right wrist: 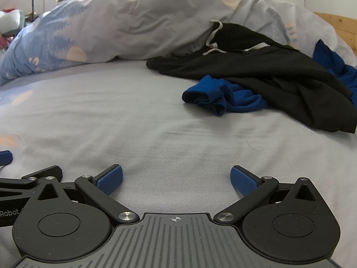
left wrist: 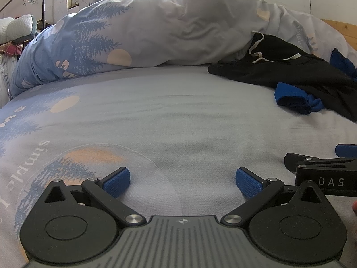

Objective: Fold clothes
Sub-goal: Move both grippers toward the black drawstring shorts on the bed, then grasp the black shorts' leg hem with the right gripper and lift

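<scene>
Your left gripper (left wrist: 182, 183) and right gripper (right wrist: 176, 179) gape wide, empty. The black garment (right wrist: 256, 67) lies at one o'clock on the bed (right wrist: 156, 134), limp and light; pinch its near hem.

Black garment (right wrist: 256, 67) with white drawstring (right wrist: 212, 44), blue garment (right wrist: 223, 98), pale bedsheet (right wrist: 156, 134), tree-printed blue-grey duvet (left wrist: 111, 38)

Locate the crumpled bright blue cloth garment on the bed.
The crumpled bright blue garment lies on the pale grey bedsheet, right of centre in the right wrist view, partly tucked under the black drawstring garment, in front of the heaped duvet.
</scene>
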A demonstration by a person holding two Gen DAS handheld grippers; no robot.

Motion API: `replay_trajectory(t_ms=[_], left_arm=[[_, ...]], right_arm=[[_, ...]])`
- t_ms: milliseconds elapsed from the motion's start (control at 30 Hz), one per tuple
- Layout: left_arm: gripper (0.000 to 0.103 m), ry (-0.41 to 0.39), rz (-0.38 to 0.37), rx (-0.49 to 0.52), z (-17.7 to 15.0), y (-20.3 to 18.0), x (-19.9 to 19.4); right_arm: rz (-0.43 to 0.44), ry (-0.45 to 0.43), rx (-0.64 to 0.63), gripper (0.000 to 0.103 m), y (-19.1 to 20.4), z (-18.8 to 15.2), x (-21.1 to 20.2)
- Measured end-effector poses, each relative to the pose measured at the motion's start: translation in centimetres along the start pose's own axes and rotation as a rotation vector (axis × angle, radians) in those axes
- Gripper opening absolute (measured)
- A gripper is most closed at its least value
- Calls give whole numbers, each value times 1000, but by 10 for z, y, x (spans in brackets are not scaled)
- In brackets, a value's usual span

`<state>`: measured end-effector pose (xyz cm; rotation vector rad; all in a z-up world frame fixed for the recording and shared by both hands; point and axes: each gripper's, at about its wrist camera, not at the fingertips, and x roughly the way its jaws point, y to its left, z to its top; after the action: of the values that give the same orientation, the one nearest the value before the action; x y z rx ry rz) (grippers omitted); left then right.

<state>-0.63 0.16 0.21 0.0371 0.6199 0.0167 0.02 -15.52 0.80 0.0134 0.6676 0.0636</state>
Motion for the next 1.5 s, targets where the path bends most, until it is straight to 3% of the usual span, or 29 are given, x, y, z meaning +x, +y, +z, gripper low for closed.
replay_trajectory(t_ms=[367, 533, 667, 867, 1067, 1333, 1400, 1467, 1500], left_arm=[[103, 39, -35, -26, 11, 0, -4], [103, 57, -93, -112, 21, 5, -9], [103, 46, -143, -167, 27, 10, -15], [103, 62, -148, -224, 28, 13, -12], [103, 68, -153, -248, 30, 12, -13], [103, 83, -151, -260, 30, 14, -9], [103, 83, -152, -263, 29, 15, -10], [103, 84, -156, -266, 29, 16, -10], [103, 84, -158, -267, 30, 17, -10]], right_arm=[[30, -13, -3, 101, -8, 8, -7], [-100, -83, -51, 100, -31, 22, -11], [-275, -141, -181, 99, -62, 41, -9], [-408, -98, -342, 99, -107, 46, 17], [-398, -63, -420, 100, -116, 44, 46], [-405, -58, -381, 99, -126, 62, 71], [-427, -42, -361, 90, -134, 67, 78], [-428, -26, -330, 56, -143, 70, 82], [-438, -15, -331, 47, -144, 70, 84]])
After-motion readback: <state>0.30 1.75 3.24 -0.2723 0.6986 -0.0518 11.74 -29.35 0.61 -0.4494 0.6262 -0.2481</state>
